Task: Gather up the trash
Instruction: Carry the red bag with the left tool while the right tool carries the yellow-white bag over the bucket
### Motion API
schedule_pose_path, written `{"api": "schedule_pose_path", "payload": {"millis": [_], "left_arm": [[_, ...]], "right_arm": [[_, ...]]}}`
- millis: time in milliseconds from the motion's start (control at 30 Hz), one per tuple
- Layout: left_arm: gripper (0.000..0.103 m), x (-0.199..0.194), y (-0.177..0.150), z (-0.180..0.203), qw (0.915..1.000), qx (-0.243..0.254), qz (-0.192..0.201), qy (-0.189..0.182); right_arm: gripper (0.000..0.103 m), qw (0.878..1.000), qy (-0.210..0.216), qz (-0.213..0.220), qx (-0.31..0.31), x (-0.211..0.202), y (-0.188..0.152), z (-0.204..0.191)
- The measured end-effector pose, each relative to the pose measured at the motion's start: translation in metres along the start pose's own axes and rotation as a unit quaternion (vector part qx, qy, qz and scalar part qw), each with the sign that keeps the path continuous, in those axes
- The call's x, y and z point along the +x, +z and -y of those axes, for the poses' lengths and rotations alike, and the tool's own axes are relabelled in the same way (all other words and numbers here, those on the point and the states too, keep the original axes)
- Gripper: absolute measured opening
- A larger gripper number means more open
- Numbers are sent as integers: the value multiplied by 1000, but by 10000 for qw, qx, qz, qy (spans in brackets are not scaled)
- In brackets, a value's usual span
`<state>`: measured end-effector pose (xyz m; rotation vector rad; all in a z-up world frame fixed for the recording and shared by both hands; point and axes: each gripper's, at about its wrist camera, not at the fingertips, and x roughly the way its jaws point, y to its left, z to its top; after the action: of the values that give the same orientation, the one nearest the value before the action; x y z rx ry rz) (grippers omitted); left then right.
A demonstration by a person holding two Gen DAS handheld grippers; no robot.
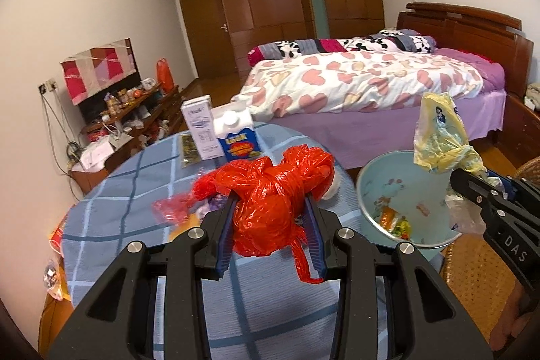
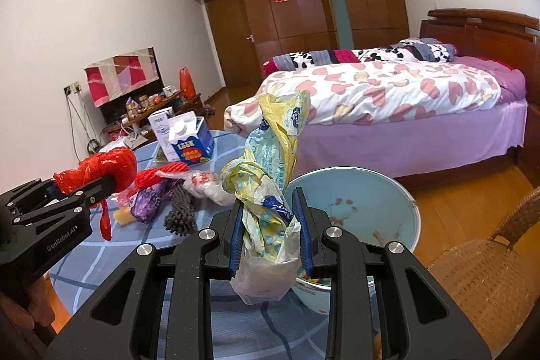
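Observation:
My left gripper (image 1: 271,204) is shut on a knotted red plastic bag (image 1: 270,191), held above the blue checked tablecloth (image 1: 118,225); the same bag (image 2: 108,171) shows at the left of the right wrist view. My right gripper (image 2: 268,201) is shut on a crumpled yellow and white plastic bag (image 2: 266,177), which hangs over the rim of a light blue bin (image 2: 371,211). In the left wrist view that bag (image 1: 438,137) sticks up beside the bin (image 1: 398,188), which holds a few wrappers (image 1: 395,223). More trash lies on the table: a red net (image 2: 162,174), a purple wrapper (image 2: 148,201), a dark knitted piece (image 2: 180,211).
A blue and white carton (image 1: 236,137) and a white box (image 1: 200,127) stand at the table's far edge. A bed (image 1: 371,83) with a heart-patterned duvet fills the right. A wicker chair (image 2: 489,275) stands right of the bin. A cluttered low cabinet (image 1: 128,123) lines the left wall.

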<state>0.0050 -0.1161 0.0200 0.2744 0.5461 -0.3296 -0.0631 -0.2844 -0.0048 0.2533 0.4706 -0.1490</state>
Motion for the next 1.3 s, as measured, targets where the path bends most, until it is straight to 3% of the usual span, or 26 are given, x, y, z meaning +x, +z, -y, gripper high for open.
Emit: {"api": "schedule_pose_path", "payload": {"millis": [667,1300], "left_arm": [[37,42,11,60,9976,245,-282,-574],[37,89,9,110,9923,552,-620,-919]], "right_arm": [[29,9948,-942,-192,325,27,-6,57],[29,9864,-1292,-683,747,52,-22,97]]}}
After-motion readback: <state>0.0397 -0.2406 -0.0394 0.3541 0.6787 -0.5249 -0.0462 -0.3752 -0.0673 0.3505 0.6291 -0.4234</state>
